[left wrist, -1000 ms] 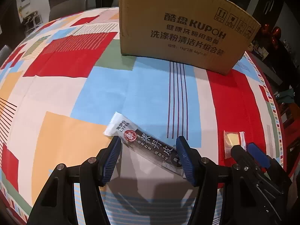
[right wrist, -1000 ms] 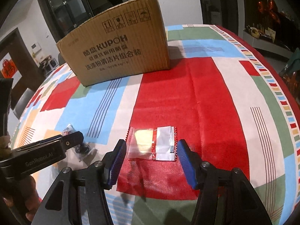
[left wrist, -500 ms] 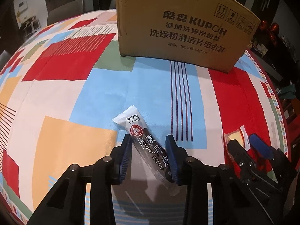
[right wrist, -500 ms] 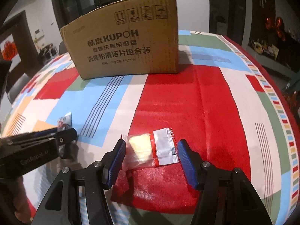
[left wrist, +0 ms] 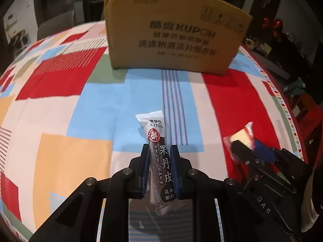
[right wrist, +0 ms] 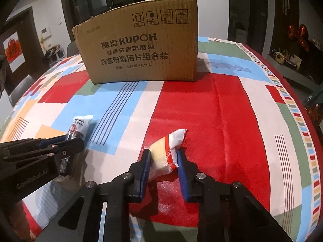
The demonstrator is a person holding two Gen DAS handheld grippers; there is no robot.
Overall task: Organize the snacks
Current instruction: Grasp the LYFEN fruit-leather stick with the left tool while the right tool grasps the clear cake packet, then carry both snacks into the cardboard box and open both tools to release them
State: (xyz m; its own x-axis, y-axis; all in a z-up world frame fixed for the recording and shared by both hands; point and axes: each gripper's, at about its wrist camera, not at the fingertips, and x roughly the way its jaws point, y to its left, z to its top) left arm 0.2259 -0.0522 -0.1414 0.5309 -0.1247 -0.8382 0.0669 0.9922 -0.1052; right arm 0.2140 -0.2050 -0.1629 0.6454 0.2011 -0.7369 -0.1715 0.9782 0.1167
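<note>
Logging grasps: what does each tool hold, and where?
Left tool grips the dark snack bar across its middle; right tool pinches the yellow snack packet by its near half.

Box [left wrist: 173, 32] print blurred; inside hidden.

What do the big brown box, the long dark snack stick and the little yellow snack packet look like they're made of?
Brown box: corrugated cardboard, matte, with fluting at the top edge and printed ink.
Dark snack stick, in the left gripper: glossy plastic film, crimped white end; likely laminated.
Yellow snack packet, in the right gripper: thin clear plastic, crinkled and shiny, its yellow contents showing through.
</note>
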